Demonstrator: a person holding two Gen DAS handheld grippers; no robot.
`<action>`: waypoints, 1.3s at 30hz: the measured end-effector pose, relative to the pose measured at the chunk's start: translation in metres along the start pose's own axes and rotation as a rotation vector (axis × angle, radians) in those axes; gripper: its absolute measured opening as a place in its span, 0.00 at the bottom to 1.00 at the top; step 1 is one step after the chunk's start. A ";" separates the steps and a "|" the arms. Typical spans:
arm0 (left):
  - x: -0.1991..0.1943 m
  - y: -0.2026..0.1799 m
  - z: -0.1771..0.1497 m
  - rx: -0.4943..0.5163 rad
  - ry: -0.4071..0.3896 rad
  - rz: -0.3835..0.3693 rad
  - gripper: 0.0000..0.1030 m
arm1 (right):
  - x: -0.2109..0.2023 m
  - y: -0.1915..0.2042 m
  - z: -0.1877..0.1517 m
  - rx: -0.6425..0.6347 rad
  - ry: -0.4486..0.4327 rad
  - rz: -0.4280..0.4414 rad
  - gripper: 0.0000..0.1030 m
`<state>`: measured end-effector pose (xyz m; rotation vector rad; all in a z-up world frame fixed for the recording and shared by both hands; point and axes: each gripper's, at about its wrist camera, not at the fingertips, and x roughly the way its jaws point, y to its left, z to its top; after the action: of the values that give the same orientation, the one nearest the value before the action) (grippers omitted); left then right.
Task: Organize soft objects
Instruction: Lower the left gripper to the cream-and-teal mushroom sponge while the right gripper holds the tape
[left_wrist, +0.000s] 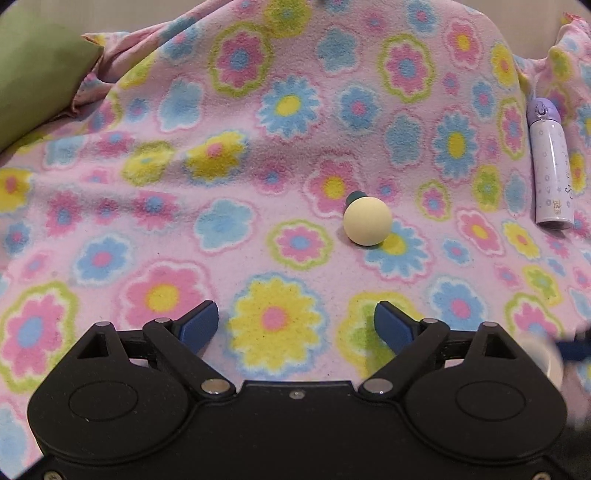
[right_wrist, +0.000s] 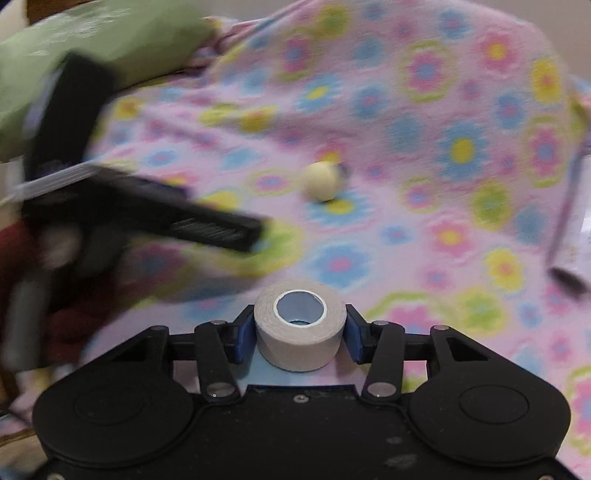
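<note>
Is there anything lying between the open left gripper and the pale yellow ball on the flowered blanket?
Nothing visible does. The left gripper stands open with only bare flowered blanket between it and the pale yellow ball. The purple bottle lies well off to the right.

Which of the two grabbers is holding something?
The right gripper: its jaws pinch a white tape roll. The left gripper is wide open, with only the flowery blanket between its jaws.

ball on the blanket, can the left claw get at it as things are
Probably yes: the left claw is open and empty, and the ball lies ahead, slightly right, with only bare blanket between them.
</note>
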<state>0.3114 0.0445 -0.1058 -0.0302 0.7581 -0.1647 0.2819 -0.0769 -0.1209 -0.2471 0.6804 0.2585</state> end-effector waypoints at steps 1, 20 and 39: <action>0.001 -0.001 0.000 0.004 0.002 0.000 0.88 | 0.005 -0.009 0.002 0.026 -0.001 -0.033 0.45; 0.006 -0.008 0.000 0.041 0.030 0.009 0.96 | 0.058 -0.109 0.014 0.322 -0.053 -0.203 0.57; 0.052 -0.036 0.061 -0.137 0.067 0.055 0.96 | 0.059 -0.105 0.015 0.309 -0.046 -0.197 0.65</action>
<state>0.3853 -0.0013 -0.0936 -0.1345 0.8351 -0.0614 0.3679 -0.1619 -0.1328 -0.0113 0.6356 -0.0302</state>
